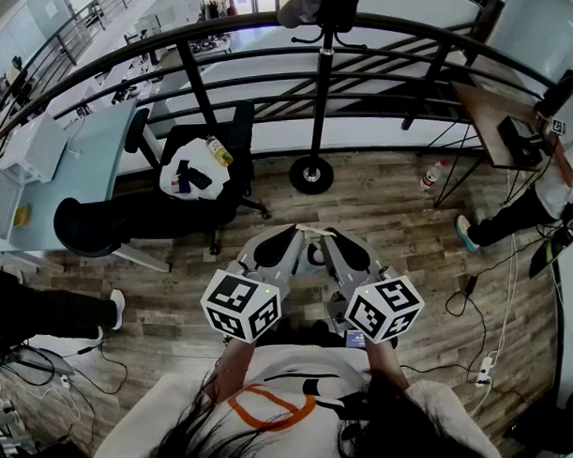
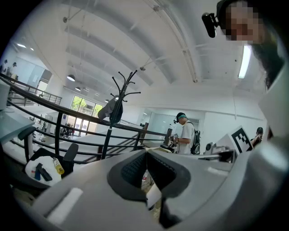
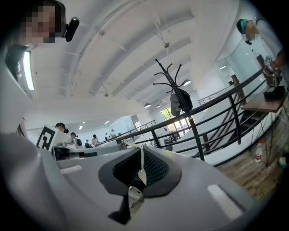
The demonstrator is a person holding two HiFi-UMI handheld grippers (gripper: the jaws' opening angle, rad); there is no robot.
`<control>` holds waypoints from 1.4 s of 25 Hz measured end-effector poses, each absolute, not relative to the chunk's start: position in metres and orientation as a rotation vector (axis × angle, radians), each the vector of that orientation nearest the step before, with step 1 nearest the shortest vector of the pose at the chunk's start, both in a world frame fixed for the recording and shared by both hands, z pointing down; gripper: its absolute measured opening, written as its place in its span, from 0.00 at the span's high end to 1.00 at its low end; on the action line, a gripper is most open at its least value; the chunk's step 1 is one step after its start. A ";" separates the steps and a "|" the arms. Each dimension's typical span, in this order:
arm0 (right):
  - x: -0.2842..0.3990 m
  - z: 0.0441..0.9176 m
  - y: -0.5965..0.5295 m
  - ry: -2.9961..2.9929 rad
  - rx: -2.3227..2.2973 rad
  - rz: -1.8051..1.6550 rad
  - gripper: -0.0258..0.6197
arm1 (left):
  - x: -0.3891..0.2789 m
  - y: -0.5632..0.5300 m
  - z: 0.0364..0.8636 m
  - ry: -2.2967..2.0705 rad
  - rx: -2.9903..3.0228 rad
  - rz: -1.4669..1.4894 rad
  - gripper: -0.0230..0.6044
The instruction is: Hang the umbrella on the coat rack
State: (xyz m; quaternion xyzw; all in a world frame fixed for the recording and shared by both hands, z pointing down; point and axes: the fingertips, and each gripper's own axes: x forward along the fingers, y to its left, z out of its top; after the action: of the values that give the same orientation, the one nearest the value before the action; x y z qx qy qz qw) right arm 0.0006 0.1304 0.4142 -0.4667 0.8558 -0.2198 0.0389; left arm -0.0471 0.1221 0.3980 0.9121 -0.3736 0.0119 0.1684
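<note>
The black coat rack (image 1: 322, 81) stands by the railing ahead of me, its round base (image 1: 311, 174) on the wood floor. A dark folded bundle (image 2: 116, 109), which may be the umbrella, hangs from its upper hooks beside a grey cloth item (image 2: 107, 108); the bundle (image 3: 181, 101) also shows in the right gripper view. I hold both grippers close to my body, aimed at the rack. The left gripper (image 1: 289, 235) (image 2: 146, 151) has its jaws together. The right gripper (image 1: 332, 236) (image 3: 141, 149) is shut too. Only a thin pale strip shows at each seam.
A black office chair (image 1: 195, 175) with a white bag and a yellow bottle (image 1: 218, 151) stands left of the rack. The black railing (image 1: 262, 55) runs behind. A desk (image 1: 494, 122), a person (image 1: 511, 215), a floor bottle (image 1: 433, 176) and cables (image 1: 484, 371) lie to the right.
</note>
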 end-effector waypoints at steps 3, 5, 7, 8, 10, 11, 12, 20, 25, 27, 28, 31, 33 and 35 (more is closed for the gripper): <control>-0.001 0.416 0.127 2.635 -1.435 -0.671 0.92 | -0.048 0.118 0.400 -1.056 2.584 0.028 0.96; 0.000 0.418 0.125 2.642 -1.440 -0.667 0.92 | -0.048 0.117 0.402 -1.050 2.578 0.029 0.96; 0.002 0.420 0.125 2.647 -1.444 -0.661 0.92 | -0.045 0.117 0.405 -1.040 2.573 0.029 0.96; 0.003 0.422 0.125 2.650 -1.448 -0.655 0.92 | -0.044 0.117 0.406 -1.034 2.570 0.025 0.96; 0.006 0.423 0.125 2.652 -1.458 -0.641 0.92 | -0.041 0.117 0.406 -1.021 2.565 0.013 0.96; 0.007 0.423 0.124 2.651 -1.461 -0.634 0.92 | -0.039 0.116 0.405 -1.015 2.564 0.007 0.96; 0.009 0.422 0.123 2.650 -1.464 -0.629 0.92 | -0.037 0.116 0.405 -1.011 2.565 0.004 0.96; 0.038 0.423 0.112 2.668 -1.483 -0.586 0.92 | -0.008 0.103 0.402 -0.993 2.584 0.001 0.96; 0.057 0.414 0.099 2.686 -1.469 -0.535 0.92 | 0.011 0.091 0.394 -0.998 2.606 -0.002 0.96; 0.063 0.411 0.094 2.700 -1.457 -0.514 0.92 | 0.017 0.086 0.392 -1.007 2.611 -0.005 0.96; 0.066 0.410 0.091 2.708 -1.449 -0.504 0.92 | 0.021 0.084 0.391 -1.012 2.614 -0.006 0.96; 0.078 0.412 0.082 2.732 -1.428 -0.481 0.92 | 0.033 0.075 0.394 -1.029 2.616 -0.006 0.96; 0.087 0.417 0.073 2.746 -1.418 -0.478 0.92 | 0.042 0.067 0.398 -1.035 2.615 0.000 0.96; 0.095 0.419 0.067 2.755 -1.408 -0.480 0.92 | 0.051 0.062 0.399 -1.038 2.617 0.009 0.96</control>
State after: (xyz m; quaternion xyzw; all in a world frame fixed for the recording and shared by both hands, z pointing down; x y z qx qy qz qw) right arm 0.0947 0.0673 0.4193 -0.4497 0.8799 -0.1532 0.0053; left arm 0.0510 0.0619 0.3994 0.9172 -0.3639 0.0033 0.1624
